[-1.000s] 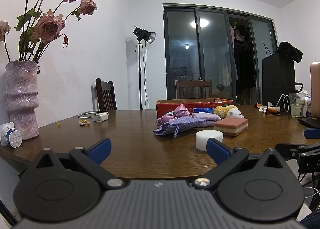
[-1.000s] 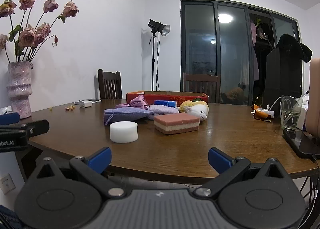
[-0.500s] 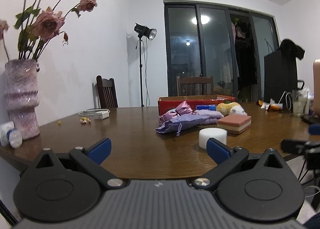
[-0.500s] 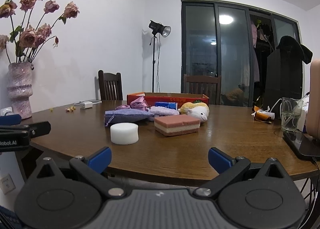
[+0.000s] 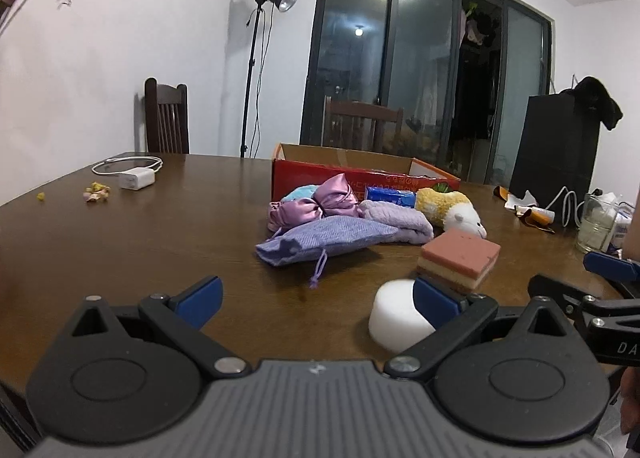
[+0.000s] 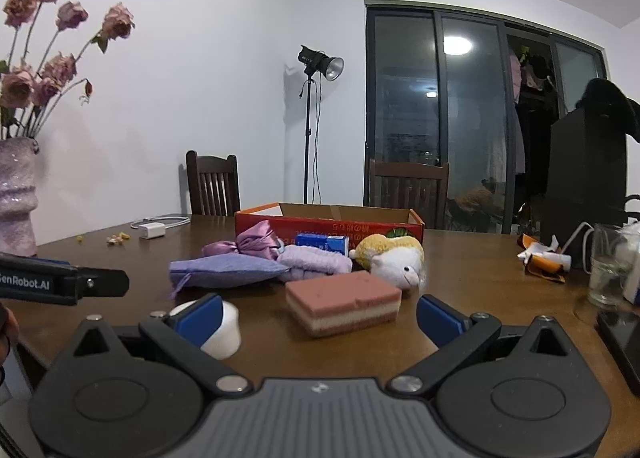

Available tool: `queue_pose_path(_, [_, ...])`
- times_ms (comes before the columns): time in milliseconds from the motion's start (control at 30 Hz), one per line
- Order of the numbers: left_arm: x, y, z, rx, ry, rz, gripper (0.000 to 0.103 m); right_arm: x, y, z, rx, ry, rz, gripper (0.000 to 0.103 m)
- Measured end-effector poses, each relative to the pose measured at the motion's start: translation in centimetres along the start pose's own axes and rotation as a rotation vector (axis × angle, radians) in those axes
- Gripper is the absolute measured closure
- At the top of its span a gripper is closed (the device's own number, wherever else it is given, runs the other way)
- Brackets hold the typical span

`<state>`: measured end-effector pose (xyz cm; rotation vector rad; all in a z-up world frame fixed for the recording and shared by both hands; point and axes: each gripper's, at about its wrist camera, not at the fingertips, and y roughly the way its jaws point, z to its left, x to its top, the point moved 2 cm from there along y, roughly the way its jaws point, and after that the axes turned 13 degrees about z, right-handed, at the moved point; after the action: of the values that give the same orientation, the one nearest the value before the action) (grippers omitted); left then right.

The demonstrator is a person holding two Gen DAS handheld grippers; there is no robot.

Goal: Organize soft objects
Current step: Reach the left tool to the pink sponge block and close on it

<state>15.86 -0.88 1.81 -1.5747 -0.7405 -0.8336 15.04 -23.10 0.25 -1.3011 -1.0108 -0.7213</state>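
Both grippers, left point(image 5: 316, 298) and right point(image 6: 320, 314), spread wide, empty. Sponge point(image 6: 343, 303) likely light, squashy; best pinched across short sides.

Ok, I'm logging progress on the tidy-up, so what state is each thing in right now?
Left tool: open, empty.
Right tool: open, empty.
Box: open-topped, upright.
Purple pouch: lying flat, on the table, drawstring loose.
Satin pouch: cinched, on the pile.
Towel: folded, outside the box.
Plush: on its side.
Sponge: flat on the table.
White puck: upright.
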Motion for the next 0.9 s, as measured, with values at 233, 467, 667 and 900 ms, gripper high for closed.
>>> queue_pose_path(233, [3.9,3.0,-2.2,-0.104,-0.042,0.04,0.0,3.8,4.7,-3.3,0.047,0.015,0.105,0.001])
queue_pose_path(467, [7.5,9.8,-5.6,-0.344,-0.148,0.31,0.026,7.5,11.7,-7.9,0.093,0.059,0.243,0.025])
queue_pose_path(667, [7.8,14.6,-6.9,-0.413,-0.181,0.51,0.048,7.2,16.5,-10.7,0.232,0.174,0.357,0.048])
queue_pose_path(900, [8.4,16.3,-5.2,-0.419,-0.223,0.56,0.053,5.2,14.0,-10.1,0.333,0.29,0.396,0.068])
